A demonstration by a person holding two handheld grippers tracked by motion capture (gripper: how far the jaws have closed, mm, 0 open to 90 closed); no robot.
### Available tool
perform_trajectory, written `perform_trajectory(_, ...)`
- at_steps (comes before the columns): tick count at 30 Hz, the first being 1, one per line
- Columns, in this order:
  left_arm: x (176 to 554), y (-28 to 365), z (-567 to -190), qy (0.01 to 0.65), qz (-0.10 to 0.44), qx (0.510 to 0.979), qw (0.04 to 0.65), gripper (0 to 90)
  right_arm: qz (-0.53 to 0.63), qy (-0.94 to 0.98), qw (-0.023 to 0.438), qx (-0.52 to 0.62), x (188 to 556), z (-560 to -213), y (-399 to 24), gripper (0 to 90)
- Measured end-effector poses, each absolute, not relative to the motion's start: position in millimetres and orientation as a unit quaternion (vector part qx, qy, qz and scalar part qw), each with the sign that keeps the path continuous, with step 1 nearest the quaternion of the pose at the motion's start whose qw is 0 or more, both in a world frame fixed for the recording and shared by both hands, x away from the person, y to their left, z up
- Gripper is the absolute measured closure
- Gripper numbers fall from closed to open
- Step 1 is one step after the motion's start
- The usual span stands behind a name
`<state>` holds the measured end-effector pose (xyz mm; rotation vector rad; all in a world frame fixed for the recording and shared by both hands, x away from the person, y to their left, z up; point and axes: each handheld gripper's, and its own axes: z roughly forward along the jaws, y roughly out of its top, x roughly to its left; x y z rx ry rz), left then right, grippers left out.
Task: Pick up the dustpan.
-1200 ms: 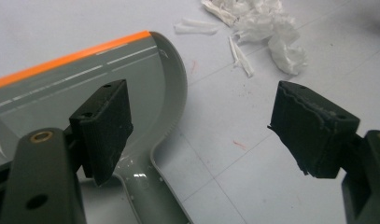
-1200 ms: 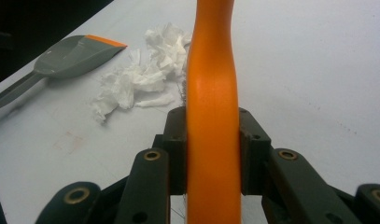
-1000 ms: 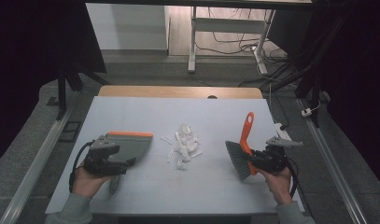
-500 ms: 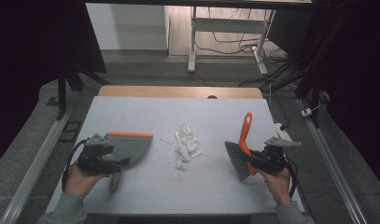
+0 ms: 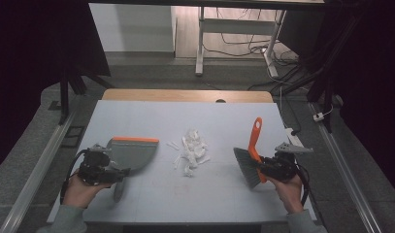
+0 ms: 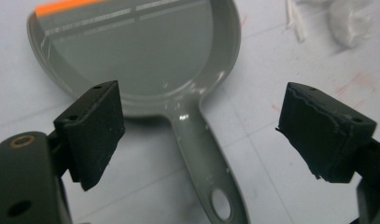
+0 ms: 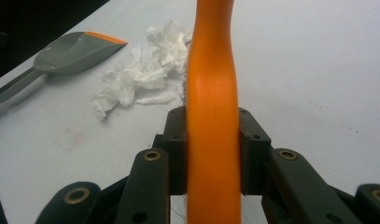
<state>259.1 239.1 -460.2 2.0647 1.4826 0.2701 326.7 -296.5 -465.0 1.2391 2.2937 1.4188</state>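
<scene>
Table: white top (image 5: pixel 151 194), wooden strip along the far edge; dark floor and rails on both sides.
Paper scraps: white crumpled pile (image 5: pixel 191 150) at centre of the top, well apart from every edge.
Dustpan: grey with orange lip (image 5: pixel 132 151), lying flat at 9 o'clock of the pile, lip toward 12 o'clock, handle toward 6 o'clock.
Brush: orange handle, grey bristles (image 5: pixel 253 150), at 3 o'clock of the pile, handle tilted up toward 12 o'clock.
Left gripper: (image 5: pixel 107 171) jaws spread wide, holding nothing; sits over the dustpan handle.
Right gripper: (image 5: pixel 263 167) jaws closed tight on the brush handle.
Open room: bare white top between pile and dustpan, between pile and brush, and across the far half.
Left gripper view: dustpan handle (image 6: pixel 204 158) runs between the two pads, touching neither; hang hole near the bottom edge.
Right gripper view: orange handle (image 7: pixel 212 116) clamped by both pads; pile (image 7: pixel 145 74) and dustpan (image 7: pixel 66 53) beyond at 10 o'clock.
</scene>
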Motion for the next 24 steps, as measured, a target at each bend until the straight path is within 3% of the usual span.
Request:
perform_trajectory(10, 261, 234, -482, 0.577, 0.088, 0.773, 0.250, 12.1, 0.474, 0.771, 0.085, 0.416, 327, -466, -296, 70.0)
perform_trajectory(24, 263, 230, -503, 0.597, 0.071, 0.761, 0.243, 9.7, 0.471, 0.774, 0.086, 0.415, 327, -468, -295, 69.9)
